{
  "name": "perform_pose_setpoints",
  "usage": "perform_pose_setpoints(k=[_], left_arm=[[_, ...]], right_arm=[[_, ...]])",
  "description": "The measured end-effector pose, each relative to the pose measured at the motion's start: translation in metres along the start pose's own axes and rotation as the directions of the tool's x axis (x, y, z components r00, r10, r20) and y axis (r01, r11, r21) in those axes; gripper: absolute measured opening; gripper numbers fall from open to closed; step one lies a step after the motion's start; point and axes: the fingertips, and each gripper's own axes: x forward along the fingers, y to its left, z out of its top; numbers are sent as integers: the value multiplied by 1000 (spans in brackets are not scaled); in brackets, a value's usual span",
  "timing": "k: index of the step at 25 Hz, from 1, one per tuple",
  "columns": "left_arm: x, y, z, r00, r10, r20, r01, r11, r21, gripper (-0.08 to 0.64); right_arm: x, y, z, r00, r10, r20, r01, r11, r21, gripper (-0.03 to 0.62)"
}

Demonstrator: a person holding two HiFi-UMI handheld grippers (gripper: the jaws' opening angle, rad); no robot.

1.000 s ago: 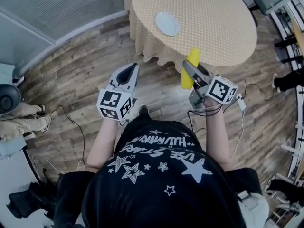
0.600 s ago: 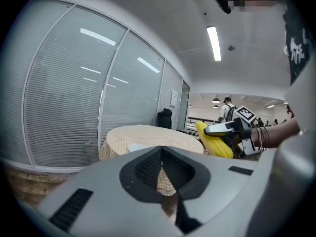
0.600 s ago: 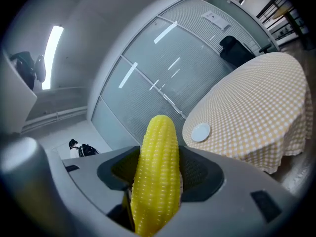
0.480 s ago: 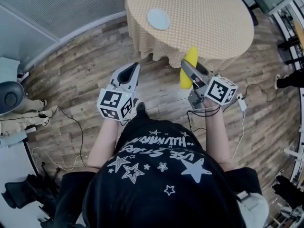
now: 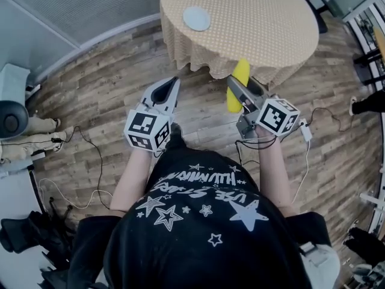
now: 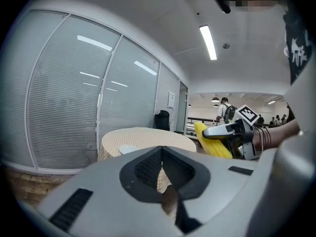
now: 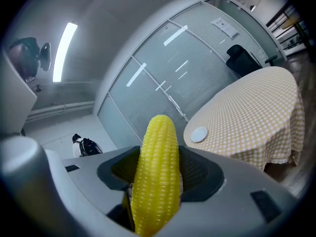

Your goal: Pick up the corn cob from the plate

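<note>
Head view, nearest first: a person in a black star-printed shirt (image 5: 198,221) holds both tools out over the wooden floor (image 5: 102,95). The left gripper (image 5: 169,88) has its jaws pressed together with nothing between them. The right gripper (image 5: 236,93) has its jaws clamped on the sides of the yellow corn cob (image 7: 157,167), which stands up between them, its rounded tip projecting past the jaw ends toward the table. Beyond the grippers stands a round table (image 5: 258,17) under a checked yellow cloth. On its far left part lies a small pale plate (image 5: 197,18), bare, and well apart from the cob.
</note>
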Motion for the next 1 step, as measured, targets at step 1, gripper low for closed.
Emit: perform_pose_setpoints(k=[1], left_arm=[[-1, -5, 0, 1000, 1, -2, -1, 1000, 1, 8]], right_arm=[[-5, 1, 0, 1000, -5, 3, 5, 1000, -7, 255]])
